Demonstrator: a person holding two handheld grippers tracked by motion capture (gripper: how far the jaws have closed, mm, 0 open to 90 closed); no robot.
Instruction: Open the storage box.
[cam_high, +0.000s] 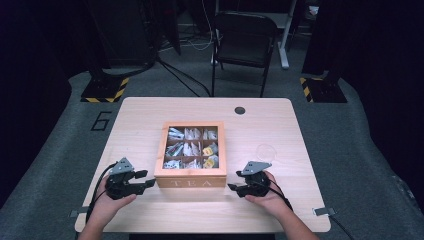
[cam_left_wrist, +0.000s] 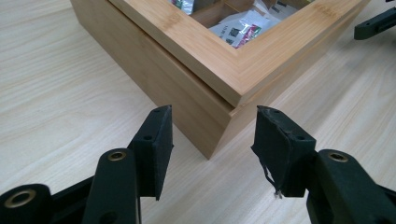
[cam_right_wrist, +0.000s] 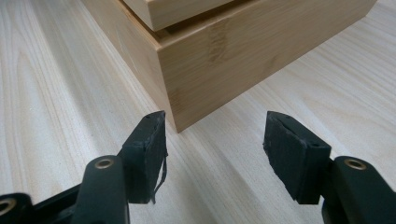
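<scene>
Box: a wooden tea box (cam_high: 190, 176) at the centre of the high view, lid shut, its glass top showing a grid of compartments with tea bags (cam_high: 192, 148) inside; "TEA" is lettered on the near face.
Table: light wood (cam_high: 140, 115), filling the middle of the high view; the box stands on it, nearer the front edge than the back.
Left gripper: (cam_high: 146, 179) lower left of the high view, held in the left hand (cam_high: 107, 202) — jaws apart, holding nothing, tips just beside the box's near left corner.
Left gripper view: the box corner (cam_left_wrist: 215, 107) rises in the upper middle of the frame, between the two spread jaws but beyond their tips; lid seam visible, tea bags behind the glass at the top.
Right gripper: (cam_high: 232, 187) lower right of the high view, held in the right hand (cam_high: 270, 200) — jaws apart and empty, tips just beside the box's near right corner.
Right gripper view: the box's corner (cam_right_wrist: 187, 84) sits in the upper middle, beyond the left jaw's tip; not touching.
Background: a dark folding chair (cam_high: 243, 42) at the top centre of the high view, on grey floor.
</scene>
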